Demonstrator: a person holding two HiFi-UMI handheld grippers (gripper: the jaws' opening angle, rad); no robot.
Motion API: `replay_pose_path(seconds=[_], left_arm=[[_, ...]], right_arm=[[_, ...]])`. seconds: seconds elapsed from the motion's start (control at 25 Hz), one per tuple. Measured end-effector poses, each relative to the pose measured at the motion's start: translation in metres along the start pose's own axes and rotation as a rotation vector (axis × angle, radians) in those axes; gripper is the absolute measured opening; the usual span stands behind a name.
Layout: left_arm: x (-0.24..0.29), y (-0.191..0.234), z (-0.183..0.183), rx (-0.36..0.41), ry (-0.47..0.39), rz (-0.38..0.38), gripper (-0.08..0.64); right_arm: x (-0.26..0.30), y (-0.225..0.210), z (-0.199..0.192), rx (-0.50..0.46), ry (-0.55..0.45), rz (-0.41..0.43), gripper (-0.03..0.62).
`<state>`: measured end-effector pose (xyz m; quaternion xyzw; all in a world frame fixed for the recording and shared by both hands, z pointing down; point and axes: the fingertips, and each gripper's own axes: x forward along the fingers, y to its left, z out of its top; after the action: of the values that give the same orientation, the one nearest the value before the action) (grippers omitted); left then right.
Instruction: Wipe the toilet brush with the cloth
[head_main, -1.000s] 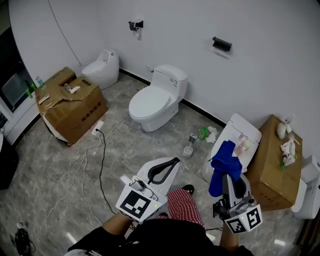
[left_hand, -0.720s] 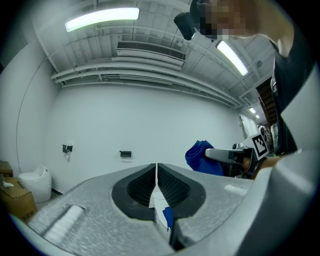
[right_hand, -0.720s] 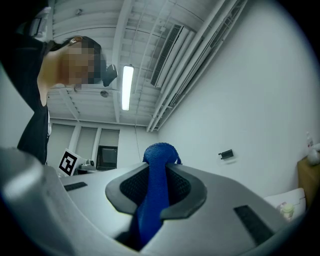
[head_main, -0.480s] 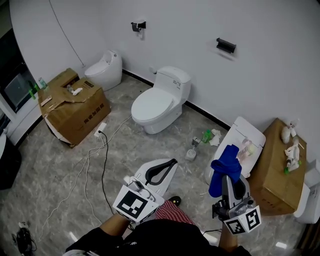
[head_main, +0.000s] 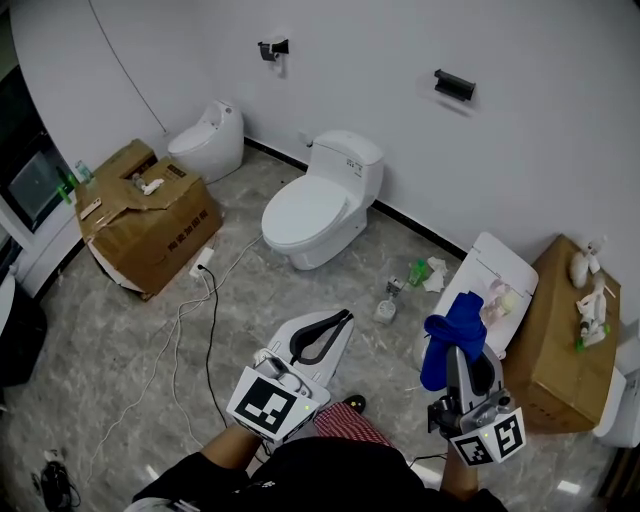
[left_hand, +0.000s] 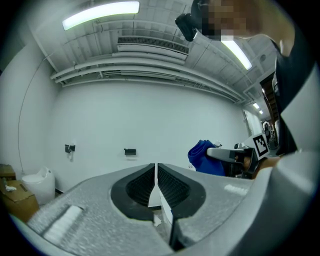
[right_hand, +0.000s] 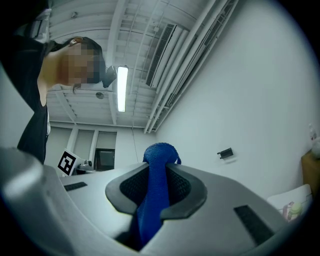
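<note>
— What's changed in the last second?
— Little. The whole view has slid a touch. The toilet (head_main: 315, 205) at twelve o'clock, the left box (head_main: 150, 215) at ten and the right box (head_main: 555, 330) at four have all shifted slightly. A shoe (head_main: 350, 403) has moved at six. I read that as a step being taken, not work begun.
— And the claws?
— Same as before. My left gripper (left_hand: 156, 175) is clenched on nothing, pads together. My right gripper (right_hand: 159, 175) grasps the cloth (head_main: 452, 335), which is bunched above the jaws at five o'clock.
— The brush?
— I take the small white thing on the floor, at one o'clock from the left gripper, for the brush (head_main: 386, 308) in its holder. It's too small to be sure. It stands well apart from the cloth, so wiping hasn't started. I judge I must close in on it first.
</note>
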<state>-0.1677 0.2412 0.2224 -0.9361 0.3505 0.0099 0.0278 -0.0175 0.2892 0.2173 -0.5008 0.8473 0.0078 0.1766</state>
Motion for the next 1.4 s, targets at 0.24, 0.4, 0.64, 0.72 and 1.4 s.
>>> replay_pose_path(seconds=[0.24,0.4,0.64,0.72,1.4], left_arm=[[0.029,0.013,-0.003,0.000,0.005,-0.005,0.006],[0.044,0.024,-0.001,0.010,0.006,-0.018,0.006],[0.063,0.031,0.000,-0.002,0.014,-0.022,0.006],[0.068,0.038,-0.002,-0.002,0.021,-0.021,0.006],[0.125,0.071,-0.011,0.022,0.053,-0.082,0.006]], right_arm=[[0.015,-0.025,-0.004,0.005,-0.001,-0.014,0.066],[0.028,-0.037,-0.003,0.007,-0.007,-0.019,0.066],[0.042,-0.055,-0.008,0.017,-0.003,-0.025,0.066],[0.050,-0.060,-0.009,0.021,-0.005,-0.023,0.066],[0.088,-0.103,-0.023,0.033,-0.023,-0.066,0.066]])
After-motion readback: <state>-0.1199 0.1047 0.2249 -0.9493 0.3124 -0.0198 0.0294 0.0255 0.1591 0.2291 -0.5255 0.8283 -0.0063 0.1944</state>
